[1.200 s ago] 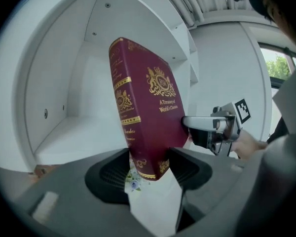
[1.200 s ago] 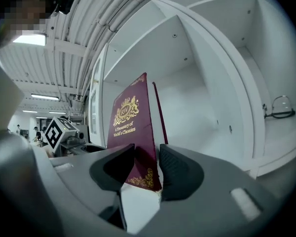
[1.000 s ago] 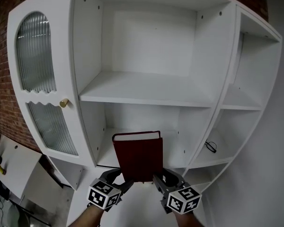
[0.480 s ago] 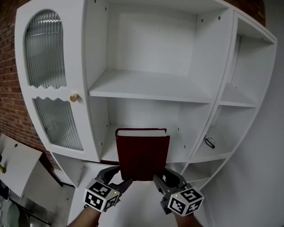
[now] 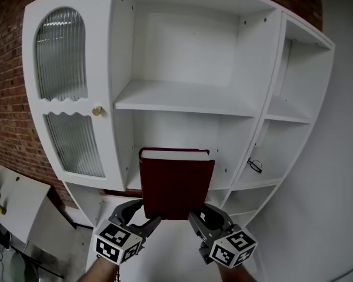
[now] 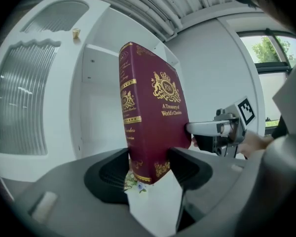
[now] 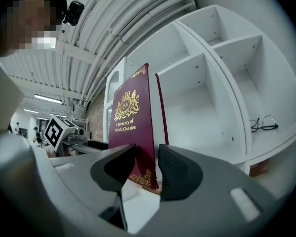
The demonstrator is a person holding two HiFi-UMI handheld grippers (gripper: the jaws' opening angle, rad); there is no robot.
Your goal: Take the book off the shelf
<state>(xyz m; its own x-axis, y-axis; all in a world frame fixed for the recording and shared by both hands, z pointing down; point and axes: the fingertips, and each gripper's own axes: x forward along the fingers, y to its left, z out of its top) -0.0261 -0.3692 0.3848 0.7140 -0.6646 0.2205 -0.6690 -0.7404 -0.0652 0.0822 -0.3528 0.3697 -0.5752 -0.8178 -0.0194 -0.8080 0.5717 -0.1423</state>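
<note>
A dark red hardback book (image 5: 176, 182) with gold print stands upright in front of the white shelf unit (image 5: 182, 96), held clear of its lower middle compartment. My left gripper (image 5: 146, 215) is shut on the book's lower left corner, near the spine (image 6: 130, 122). My right gripper (image 5: 195, 216) is shut on the lower right corner, its jaws pinching the cover (image 7: 130, 127) and pages. In the left gripper view the right gripper's finger (image 6: 207, 128) reaches the book's far edge.
The shelf unit's middle compartments hold nothing. A pair of glasses (image 5: 255, 165) lies in a right side compartment. A ribbed-glass door (image 5: 62, 93) with a brass knob (image 5: 96, 110) closes the left part. A brick wall (image 5: 6, 93) is to the left.
The book has risen slightly and come further out from the lower compartment, both grippers still on it. The view has shifted left against the shelf unit.
</note>
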